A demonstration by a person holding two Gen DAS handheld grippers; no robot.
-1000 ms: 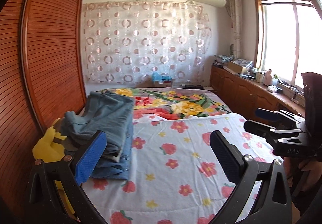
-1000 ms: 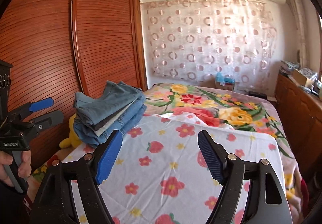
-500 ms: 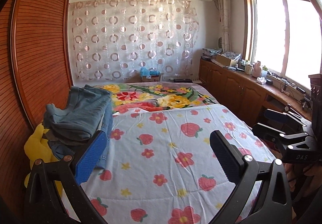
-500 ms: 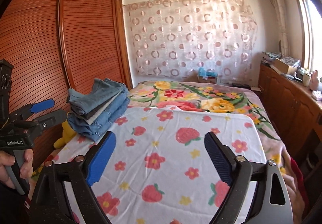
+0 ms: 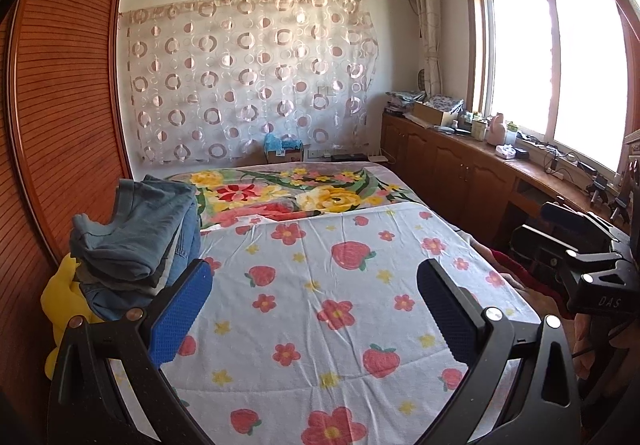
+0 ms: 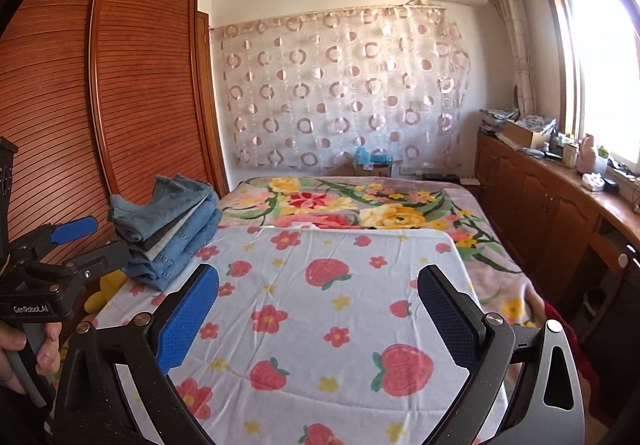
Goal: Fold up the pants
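Observation:
A stack of folded blue jeans and pants (image 5: 136,241) sits at the left edge of the bed, next to the wardrobe; it also shows in the right wrist view (image 6: 172,225). My left gripper (image 5: 312,305) is open and empty, held above the strawberry-print sheet (image 5: 340,285), right of the stack. My right gripper (image 6: 316,317) is open and empty above the same sheet (image 6: 332,309). Each gripper shows at the edge of the other's view: the right gripper (image 5: 580,245) and the left gripper (image 6: 80,245).
A wooden slatted wardrobe (image 6: 120,105) runs along the bed's left side. A yellow plush toy (image 5: 64,293) lies under the stack. A floral blanket (image 5: 300,193) covers the far half. Wooden cabinets with clutter (image 5: 480,157) stand under the window at right.
Both grippers have pulled back and risen away from the stack, so more of the bed shows. The stack now sits farther left in both views. Jaws stay open.

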